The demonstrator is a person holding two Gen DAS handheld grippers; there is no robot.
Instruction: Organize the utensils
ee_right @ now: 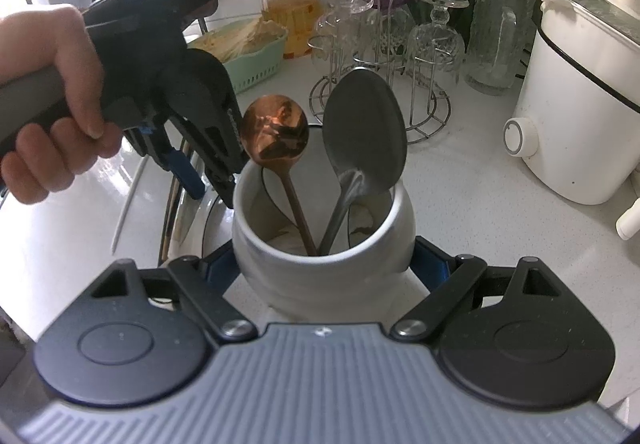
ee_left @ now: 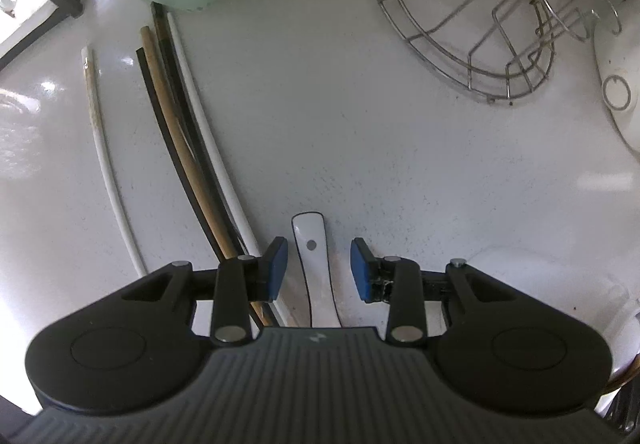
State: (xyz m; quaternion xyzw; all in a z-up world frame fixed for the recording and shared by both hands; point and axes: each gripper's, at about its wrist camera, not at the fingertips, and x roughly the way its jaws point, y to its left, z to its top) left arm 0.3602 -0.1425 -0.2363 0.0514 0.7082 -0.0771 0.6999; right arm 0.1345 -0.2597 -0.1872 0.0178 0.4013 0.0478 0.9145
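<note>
the left gripper (ee_left: 319, 269) is hanging released, pointing down over the white spoon handle (ee_left: 316, 264) lying on the worktop (ee_left: 360, 148), its long axis running between the jaws. the right gripper (ee_right: 328, 268) is clasping the white holder (ee_right: 320, 244).

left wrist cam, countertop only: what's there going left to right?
Lone white chopstick → bundle of black, tan and white chopsticks → white spoon handle between the open left gripper fingers → wire rack → white appliance at the right edge.
</note>
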